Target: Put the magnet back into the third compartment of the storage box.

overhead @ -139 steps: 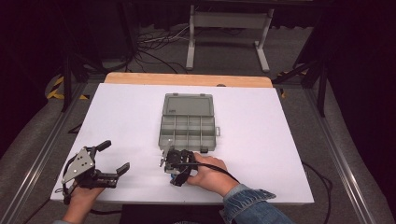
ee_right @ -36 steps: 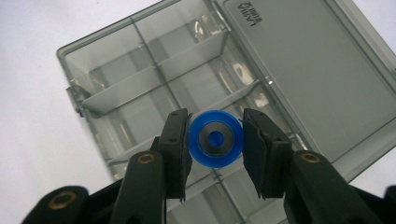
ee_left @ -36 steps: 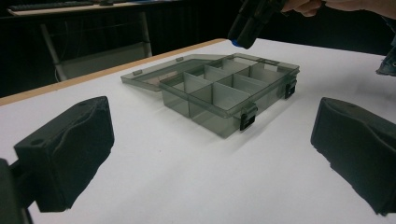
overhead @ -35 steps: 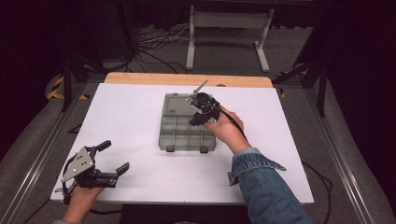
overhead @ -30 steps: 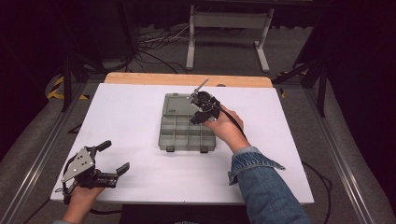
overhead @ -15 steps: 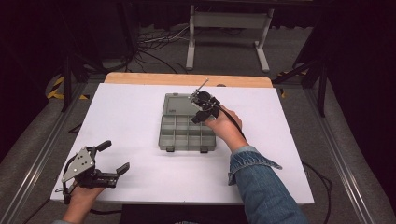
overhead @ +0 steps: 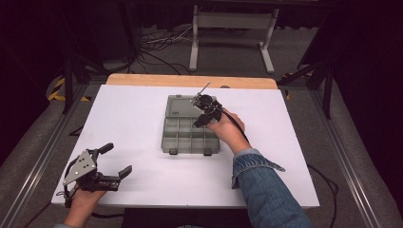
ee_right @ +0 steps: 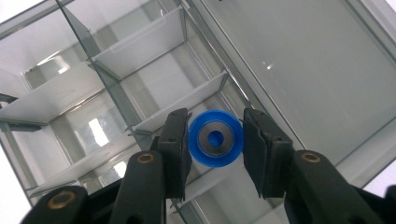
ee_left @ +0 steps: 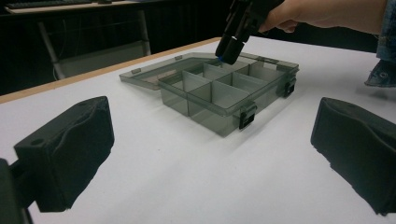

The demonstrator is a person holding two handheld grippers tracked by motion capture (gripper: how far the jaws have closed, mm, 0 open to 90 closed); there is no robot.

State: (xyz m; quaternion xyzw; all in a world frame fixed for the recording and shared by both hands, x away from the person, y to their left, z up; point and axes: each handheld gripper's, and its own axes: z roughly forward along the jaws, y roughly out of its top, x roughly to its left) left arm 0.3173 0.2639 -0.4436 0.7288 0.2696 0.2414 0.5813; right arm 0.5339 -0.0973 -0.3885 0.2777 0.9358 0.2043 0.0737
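A grey translucent organizer box lies mid-table, its lid folded open flat at the back. My right gripper hangs over the box's far right compartments, shut on a small blue ring with a metal centre. In the right gripper view the ring sits between both pads, above the box's dividers. The left gripper view shows the box ahead with the right gripper pointing down into it. My left gripper rests open at the table's front left, holding nothing.
The white table top has a wooden strip along its far edge. Beyond it stand a metal frame and cables on the dark floor. A denim sleeve crosses the front right of the table.
My right gripper has gone from the table in front of the box to above its far right compartments; over the last second it hardly moved. The left gripper stayed put.
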